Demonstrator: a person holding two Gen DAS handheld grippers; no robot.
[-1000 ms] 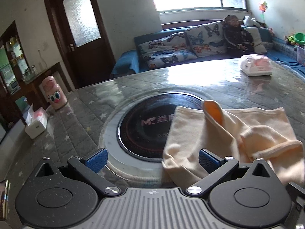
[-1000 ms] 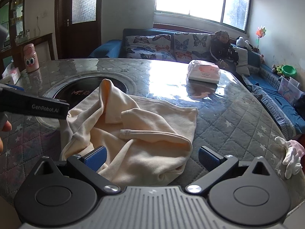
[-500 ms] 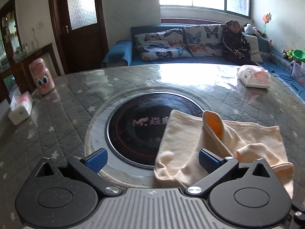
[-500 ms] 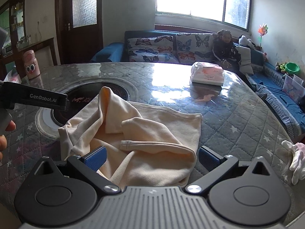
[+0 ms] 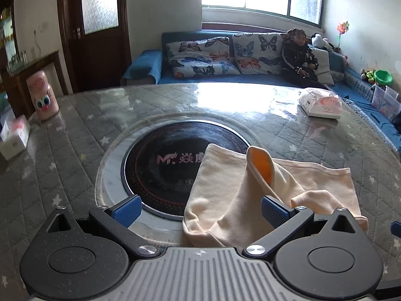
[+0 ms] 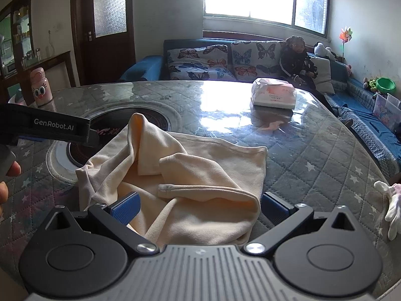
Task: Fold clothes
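Both your claws hang spread wide over a quilted table (image 5: 75, 130), and neither grips anything. The cream garment (image 6: 200, 175) lies rumpled on the table, not folded flat.

From your left claw (image 5: 199, 209), the garment sits just ahead and to the right. Its near edge passes between the blue pads, closer to the right pad. A peak of cloth with an orange lining (image 5: 260, 163) stands up just beyond that pad. Ahead and left of the claw is a dark round hob (image 5: 170, 165) set into the table; the garment's far left corner lies over it.

From your right claw (image 6: 199, 204), the garment fills the space straight ahead, and its near fold bulges up between the pads. A loose sleeve (image 6: 208, 190) lies across the top, running left to right. Your left claw's black body crosses the view well to the left, with fingertips (image 6: 12, 169) of the hand behind it.

What could go wrong, as a judgement: the cloth is stacked in several layers, so closing either claw here may catch two layers at once, or only the sleeve, and lifting would drag the heap rather than spread it. The glossy table cover looks slick, so a one-sided pull could slide the whole garment. The upright peak may flop and hide the edge you want. A tissue pack (image 6: 274, 92) sits far ahead and to the right, clear of the cloth.
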